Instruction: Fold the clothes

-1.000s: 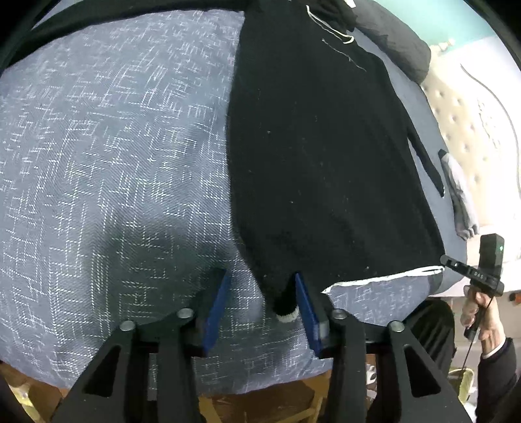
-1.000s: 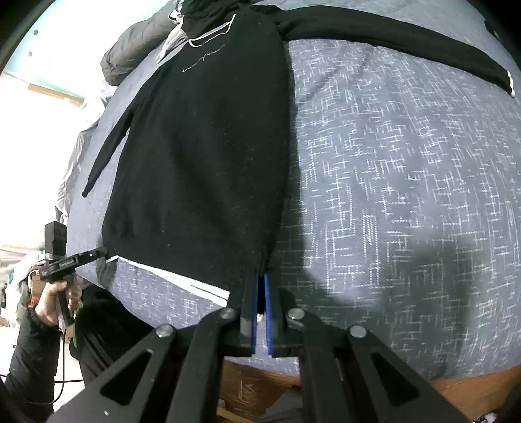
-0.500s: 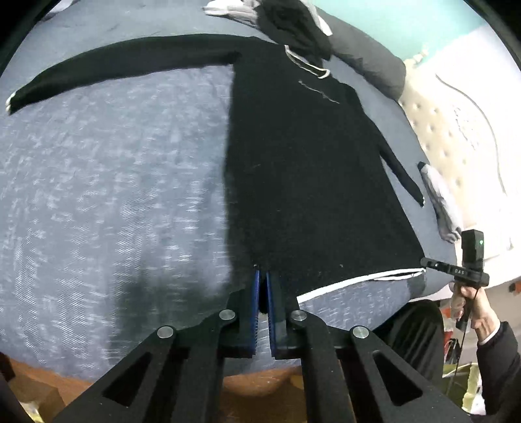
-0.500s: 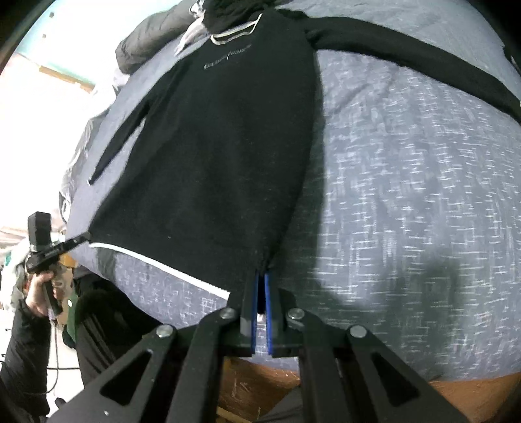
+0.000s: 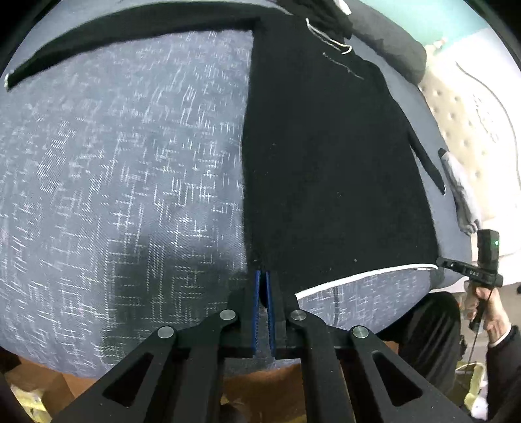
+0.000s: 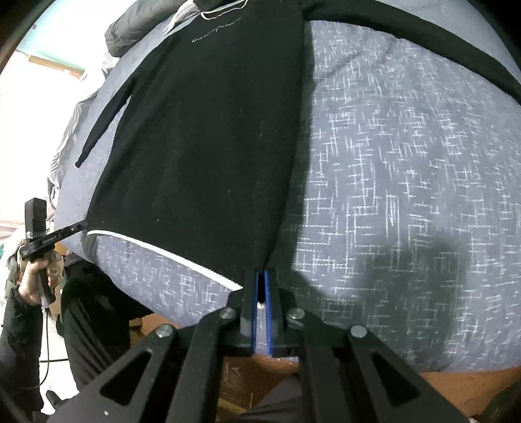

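- Spread across the grey-blue patterned bedcover (image 5: 130,182), the black sweater (image 5: 325,162) lies flat, hem at the near edge.
- Our left gripper (image 5: 262,286) is clenched on one hem corner; our right gripper (image 6: 262,286) pinches the other, its jaws easing apart slightly, cloth between the pads.
- Outward — one sleeve (image 5: 123,35) stretches sideways across the cover.
- We judge the fold is just starting: next we lift both corners together and carry the hem toward the collar (image 6: 224,11), keeping it taut.

left tongs (image 5: 263,279) | were open, now clamped | on sweater hem (image 5: 358,276)
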`<state>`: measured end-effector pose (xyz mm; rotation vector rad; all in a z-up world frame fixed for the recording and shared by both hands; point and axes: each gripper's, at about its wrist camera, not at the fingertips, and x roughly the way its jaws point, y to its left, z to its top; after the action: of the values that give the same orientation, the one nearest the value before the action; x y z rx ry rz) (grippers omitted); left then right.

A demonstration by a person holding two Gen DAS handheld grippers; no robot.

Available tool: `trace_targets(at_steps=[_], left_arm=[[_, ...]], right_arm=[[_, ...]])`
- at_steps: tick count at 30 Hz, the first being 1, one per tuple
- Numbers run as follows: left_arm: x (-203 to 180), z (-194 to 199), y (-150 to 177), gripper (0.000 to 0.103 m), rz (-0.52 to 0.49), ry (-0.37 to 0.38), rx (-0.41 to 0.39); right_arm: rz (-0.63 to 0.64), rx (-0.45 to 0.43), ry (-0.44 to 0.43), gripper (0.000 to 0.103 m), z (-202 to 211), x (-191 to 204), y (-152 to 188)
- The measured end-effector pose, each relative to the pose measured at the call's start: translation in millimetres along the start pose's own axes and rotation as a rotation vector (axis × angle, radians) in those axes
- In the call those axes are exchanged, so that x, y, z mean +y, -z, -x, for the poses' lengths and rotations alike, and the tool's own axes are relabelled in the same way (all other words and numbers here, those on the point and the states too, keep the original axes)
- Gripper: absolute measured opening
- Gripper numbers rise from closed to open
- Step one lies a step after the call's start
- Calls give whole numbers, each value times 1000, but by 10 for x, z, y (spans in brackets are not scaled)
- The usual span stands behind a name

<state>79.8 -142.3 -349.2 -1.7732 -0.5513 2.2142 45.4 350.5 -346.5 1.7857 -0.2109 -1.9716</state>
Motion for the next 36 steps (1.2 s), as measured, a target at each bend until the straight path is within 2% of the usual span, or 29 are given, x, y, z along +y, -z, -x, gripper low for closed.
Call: trace_targets(at_steps=[4, 8, 11, 12, 15, 19, 22, 23, 25, 32, 36], left_arm=[[-20, 63, -35, 7, -6, -17, -11], [-50, 303, -136, 7, -27, -69, -72], [-89, 472, -340, 8, -36, -94, -135], [-93, 512, -411, 8, -41, -99, -150], [-148, 538, -613, 10, -68, -116, -198], [-317, 367, -911, 12, -106, -141, -246], [-462, 199, -1140, 13, -116, -151, -280], [-493, 155, -1217, 13, -115, -148, -292], [-562, 40, -1379, 13, -111, -143, -311], [-745, -336, -1766, 14, -103, -136, -350], [-790, -520, -1889, 14, -59, -122, -389]], right_arm=[[-14, -17, -38, 7, 71, -21, -22], [-3, -74, -63, 9, 292, -81, -132], [-27, -142, -59, 22, 513, -216, -333], [-38, -167, -56, 32, 582, -267, -408], [-84, -241, -49, 37, 762, -445, -646], [-180, -355, -11, 40, 1020, -875, -944], [-296, -431, 26, 42, 1185, -1340, -1107], [-338, -458, 45, 44, 1242, -1524, -1149], [-398, -500, 80, 56, 1329, -1817, -1202], [-546, -564, 186, 56, 1465, -2675, -1324], [-589, -554, 228, 56, 1386, -2962, -1427]])
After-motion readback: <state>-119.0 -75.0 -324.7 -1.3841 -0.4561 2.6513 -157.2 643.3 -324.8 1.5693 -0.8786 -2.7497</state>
